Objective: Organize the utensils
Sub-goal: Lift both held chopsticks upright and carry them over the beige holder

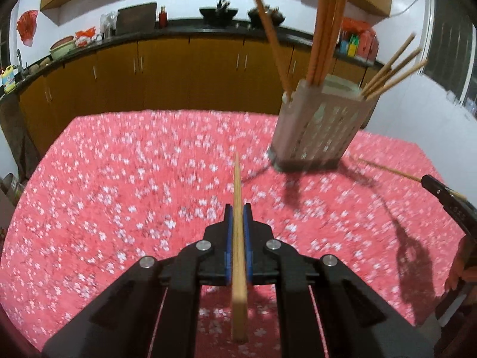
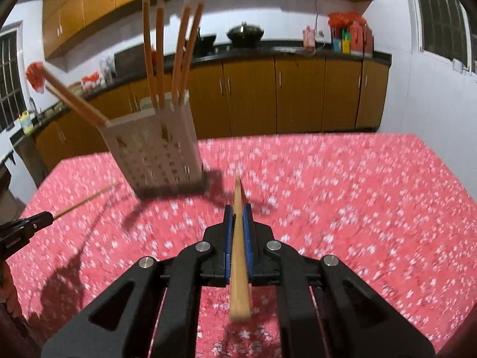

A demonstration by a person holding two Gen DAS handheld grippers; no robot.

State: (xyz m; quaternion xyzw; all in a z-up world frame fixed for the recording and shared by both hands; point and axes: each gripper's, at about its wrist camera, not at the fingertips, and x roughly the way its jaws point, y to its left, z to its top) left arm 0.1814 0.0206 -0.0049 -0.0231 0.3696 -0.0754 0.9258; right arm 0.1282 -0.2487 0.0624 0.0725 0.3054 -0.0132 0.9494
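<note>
You are gripping one light, stiff chopstick [image 1: 237, 208] in each gripper, left gripper [image 1: 237, 217] and right gripper [image 2: 237, 217], both near the holder [image 1: 316, 125]. Each is being pinched mid-shaft, so the slippery stick may be pivoting.

Both wrist views ride low over the pink floral tablecloth [image 1: 119, 179], each looking forward along its own closed fingers toward the kitchen cabinets [image 2: 298, 95]. Both share the slotted utensil holder [image 1: 316, 128]: the left view sees it ahead to its right, the right view nearer, to its left.
</note>
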